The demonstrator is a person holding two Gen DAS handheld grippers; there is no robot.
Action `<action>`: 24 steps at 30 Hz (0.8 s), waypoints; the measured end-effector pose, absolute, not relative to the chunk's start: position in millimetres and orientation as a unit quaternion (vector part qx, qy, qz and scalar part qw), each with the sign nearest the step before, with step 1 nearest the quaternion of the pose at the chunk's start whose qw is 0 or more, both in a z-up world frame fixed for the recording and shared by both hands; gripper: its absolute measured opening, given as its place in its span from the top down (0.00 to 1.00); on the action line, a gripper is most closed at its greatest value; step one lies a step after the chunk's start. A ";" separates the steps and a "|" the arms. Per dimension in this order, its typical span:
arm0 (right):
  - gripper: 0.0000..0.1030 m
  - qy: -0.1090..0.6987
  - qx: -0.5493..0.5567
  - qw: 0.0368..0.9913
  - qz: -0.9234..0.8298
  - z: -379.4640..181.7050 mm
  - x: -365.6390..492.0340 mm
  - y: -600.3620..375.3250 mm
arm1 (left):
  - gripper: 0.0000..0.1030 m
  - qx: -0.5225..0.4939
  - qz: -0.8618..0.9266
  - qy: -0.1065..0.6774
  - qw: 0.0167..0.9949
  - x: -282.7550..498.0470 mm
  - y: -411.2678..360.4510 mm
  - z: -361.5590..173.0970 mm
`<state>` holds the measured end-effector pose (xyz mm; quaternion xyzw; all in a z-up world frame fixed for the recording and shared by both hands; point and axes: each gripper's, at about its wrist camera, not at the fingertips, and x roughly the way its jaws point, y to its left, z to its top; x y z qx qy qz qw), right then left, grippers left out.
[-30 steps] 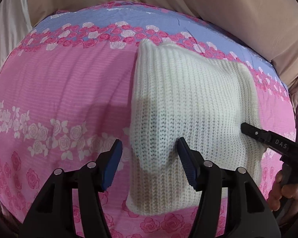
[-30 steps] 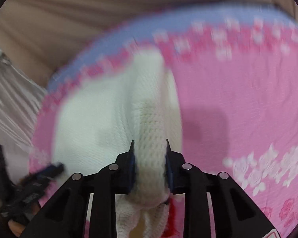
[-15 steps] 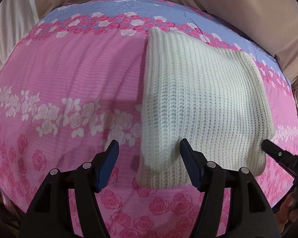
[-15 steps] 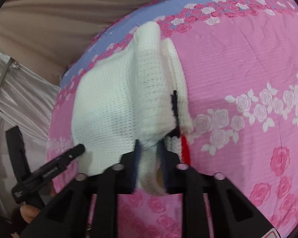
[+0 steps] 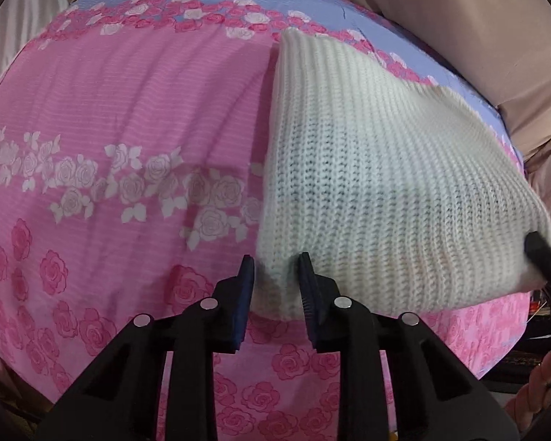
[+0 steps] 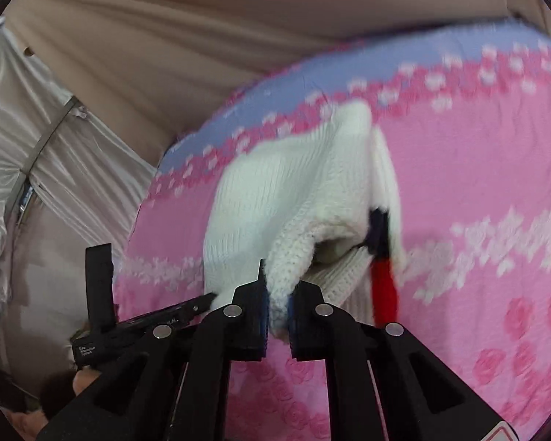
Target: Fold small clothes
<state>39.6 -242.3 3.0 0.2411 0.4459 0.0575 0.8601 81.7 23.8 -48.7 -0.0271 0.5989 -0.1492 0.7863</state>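
Cream knit sweater (image 5: 385,183) lies on the pink rose-print bedspread (image 5: 128,128), toward the far right part of it, its far corner reaching the blue border band.

Left gripper (image 5: 276,275): jaws narrowed onto the near left corner of the sweater, knit bunched between the blue pads. Grasping, as far as the left wrist view shows.

Right gripper (image 6: 277,296): jaws pinched tight on a thick roll of knit at the near right corner. In the left wrist view its black tip (image 5: 540,253) sits at the sweater's right near corner.

Both grippers hold the same near hem, one at each end. Hem runs left to right between them; the sweater's body stretches straight away from both tools, toward the blue border. Neither hand is nearer the far edge than the other, from what I can judge.

Right wrist view is motion-blurred. It shows the near edge lifted, an opening under the held layer, and a dark and red trim strip (image 6: 384,275) on the layer below. More than one layer here, so a partial fold is already in.

Judgement: the next fold turns on carrying the near hem away along the sweater's long axis, onto the far edge. Both corners need to travel level, or the hem lands skewed.
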 end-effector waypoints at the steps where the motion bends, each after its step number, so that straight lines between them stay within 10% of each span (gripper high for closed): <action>1: 0.92 0.471 0.235 0.849 0.041 -16.0 42.9 -247.6 | 0.76 -0.021 -0.144 0.602 0.785 82.1 21.7 -52.3; 4: 0.95 0.529 0.267 0.806 0.008 -82.1 38.3 -264.5 | 0.74 -0.010 -0.135 0.607 0.783 78.5 15.5 -56.4; 24: 0.77 0.447 0.163 0.879 -0.018 24.5 38.4 -240.5 | 0.73 0.013 -0.121 0.540 0.833 92.7 9.4 0.6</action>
